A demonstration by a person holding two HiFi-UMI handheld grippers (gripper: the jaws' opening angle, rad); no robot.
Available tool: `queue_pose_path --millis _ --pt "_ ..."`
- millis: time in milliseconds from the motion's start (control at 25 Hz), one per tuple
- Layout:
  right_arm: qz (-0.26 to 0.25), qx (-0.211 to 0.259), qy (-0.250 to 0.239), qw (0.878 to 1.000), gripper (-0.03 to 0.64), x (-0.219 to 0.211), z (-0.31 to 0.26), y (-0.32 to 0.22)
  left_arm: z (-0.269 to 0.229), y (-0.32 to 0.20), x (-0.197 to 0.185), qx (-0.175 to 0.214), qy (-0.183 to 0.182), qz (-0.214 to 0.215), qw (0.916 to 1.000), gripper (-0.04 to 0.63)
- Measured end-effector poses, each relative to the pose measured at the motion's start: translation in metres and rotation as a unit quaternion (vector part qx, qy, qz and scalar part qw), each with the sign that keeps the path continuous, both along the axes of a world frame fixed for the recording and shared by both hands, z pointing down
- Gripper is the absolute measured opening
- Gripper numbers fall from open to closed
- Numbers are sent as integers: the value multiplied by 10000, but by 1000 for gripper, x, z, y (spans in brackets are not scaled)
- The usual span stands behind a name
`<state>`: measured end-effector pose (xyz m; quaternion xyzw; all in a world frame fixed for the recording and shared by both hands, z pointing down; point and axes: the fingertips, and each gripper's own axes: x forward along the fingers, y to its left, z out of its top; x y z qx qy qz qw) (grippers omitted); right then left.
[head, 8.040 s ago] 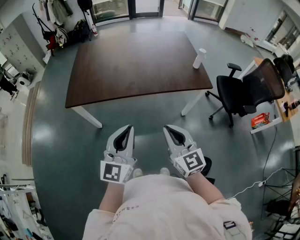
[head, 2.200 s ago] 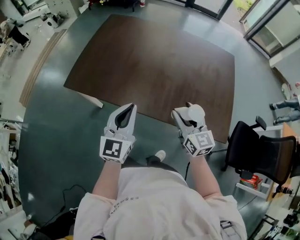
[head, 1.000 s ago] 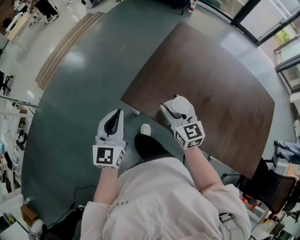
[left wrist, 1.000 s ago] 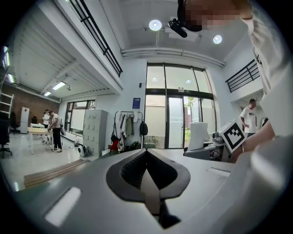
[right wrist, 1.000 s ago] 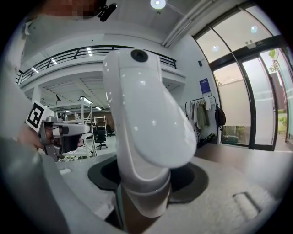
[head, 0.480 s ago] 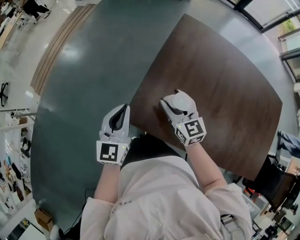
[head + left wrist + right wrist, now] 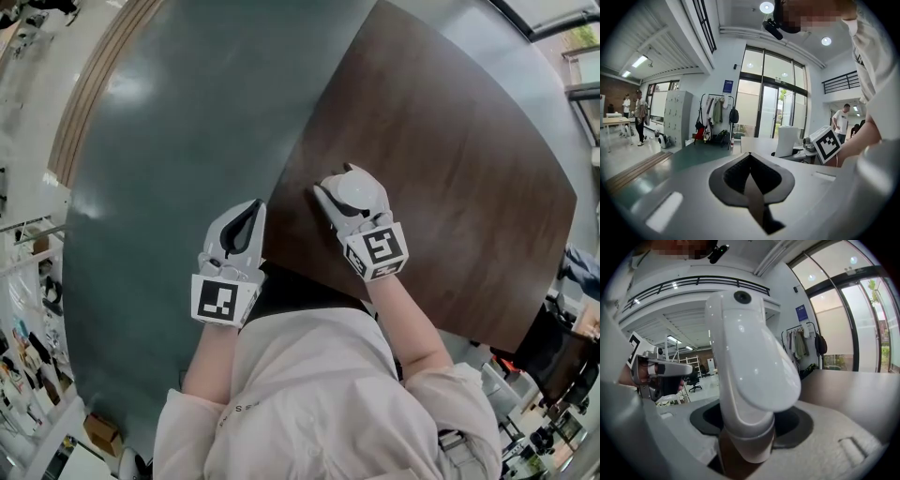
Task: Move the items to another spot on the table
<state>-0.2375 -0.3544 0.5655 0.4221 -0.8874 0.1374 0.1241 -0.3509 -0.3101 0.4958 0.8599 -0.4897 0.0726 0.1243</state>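
Clamping a white bottle (image 7: 745, 357), right gripper (image 7: 339, 187) sits over the table (image 7: 450, 141). Left gripper (image 7: 251, 210) at its 8 o'clock, fingers together, empty.

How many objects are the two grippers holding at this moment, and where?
1. A white object sits in the right gripper, over the table near its edge. The left gripper is shut on nothing, beside the table.

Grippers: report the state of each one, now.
Left gripper: closed, empty.
Right gripper: closed on the bottle.
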Motion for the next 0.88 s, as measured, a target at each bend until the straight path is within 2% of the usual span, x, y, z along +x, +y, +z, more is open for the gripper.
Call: queue_pose_path --millis 440,480,560,600,760,880 --pt "335 91 151 9993 261 -3 8 3 10 -5 -9 -70 15 315 9995 17" --pt "413 68 188 9989 294 -2 10 3 10 -4 -10 -85 20 336 9994 17" --pt "610 1 112 9981 416 -2 10 2 9 -3 -15 -116 72 359 9993 17" --pt "685 -50 44 9976 449 -3 9 2 6 -3 -18 -125 111 376 9992 17" --pt "894 -230 -27 9957 457 -2 -3 17 -13 1 -24 -115 184 550 9982 17" --pt "1341 21 -58 9910 457 11 -35 35 -30 2 -25 -39 217 688 9974 17"
